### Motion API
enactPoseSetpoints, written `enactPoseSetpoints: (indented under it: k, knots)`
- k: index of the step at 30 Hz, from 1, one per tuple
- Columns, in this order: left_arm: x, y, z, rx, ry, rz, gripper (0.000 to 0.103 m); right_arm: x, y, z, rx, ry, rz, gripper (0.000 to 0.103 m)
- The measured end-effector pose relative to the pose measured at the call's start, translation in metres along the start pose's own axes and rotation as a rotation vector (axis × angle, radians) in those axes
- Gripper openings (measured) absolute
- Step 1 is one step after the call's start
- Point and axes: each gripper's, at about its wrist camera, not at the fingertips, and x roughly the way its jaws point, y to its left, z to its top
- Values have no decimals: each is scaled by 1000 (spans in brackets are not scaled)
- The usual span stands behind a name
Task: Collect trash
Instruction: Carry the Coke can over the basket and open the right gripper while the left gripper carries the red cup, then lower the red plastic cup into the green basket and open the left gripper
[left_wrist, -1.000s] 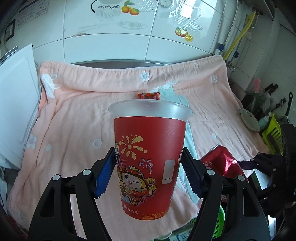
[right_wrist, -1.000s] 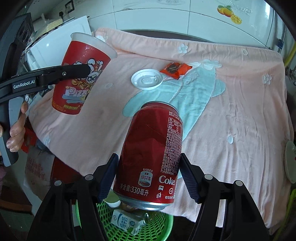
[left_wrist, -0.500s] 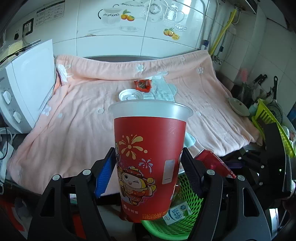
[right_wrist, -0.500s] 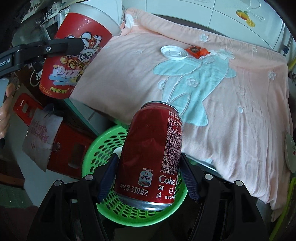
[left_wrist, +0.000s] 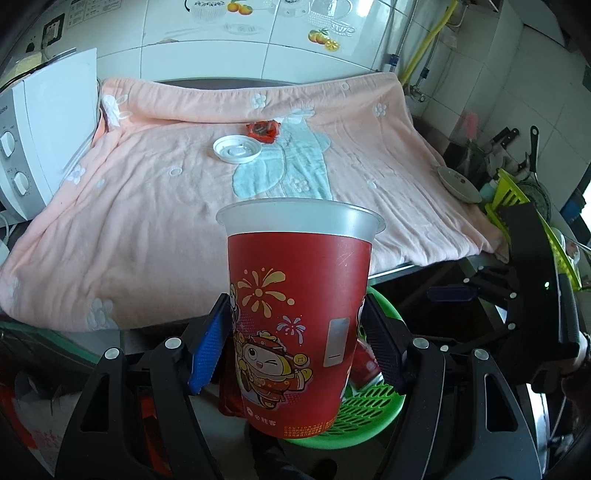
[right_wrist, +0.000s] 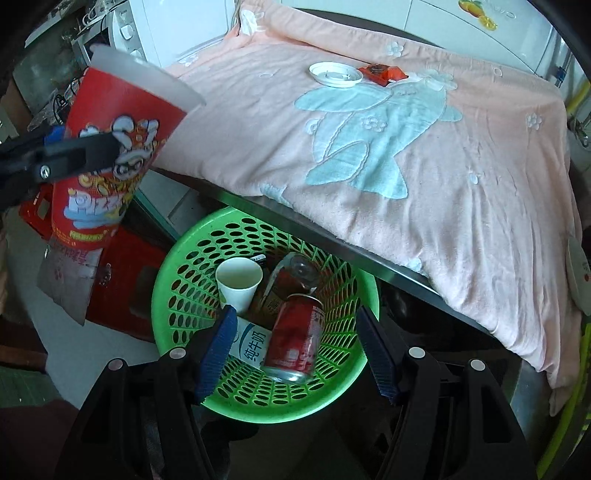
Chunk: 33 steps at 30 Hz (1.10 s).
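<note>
Presently, left gripper: fingers pinching the red pizza cup at mid-body, upright, held beside rather than over the green basket; released from there it could miss or tip. Right gripper: fingers spread, empty, over the basket; Coke can lies inside below them. Cup lid and orange wrapper remain on the desk.

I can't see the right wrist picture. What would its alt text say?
An open right tool hangs over a green basket holding a red soda can, a white paper cup and a milk carton. At left, the left tool grips a red cup; a white lid and a red wrapper lie on the pink towel.
</note>
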Motion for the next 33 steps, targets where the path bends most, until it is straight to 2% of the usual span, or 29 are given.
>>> enactPoseSetpoints:
  k: [11,21,26,33]
  knots:
    - [32,-24,-25,20,103,-35,70,-20,-20,-10,63,-44,-21,69]
    - [59,-33,-43,56,203,-8,71,-20,-25,-14,90,-49,-17,69]
    - [63,-33,-47,68,230,-2,75,-21,-25,-12,92,-53,-16,69]
    - [58,-27,-43,55,217,1,78,-23,-24,-8,88,-61,-18,69]
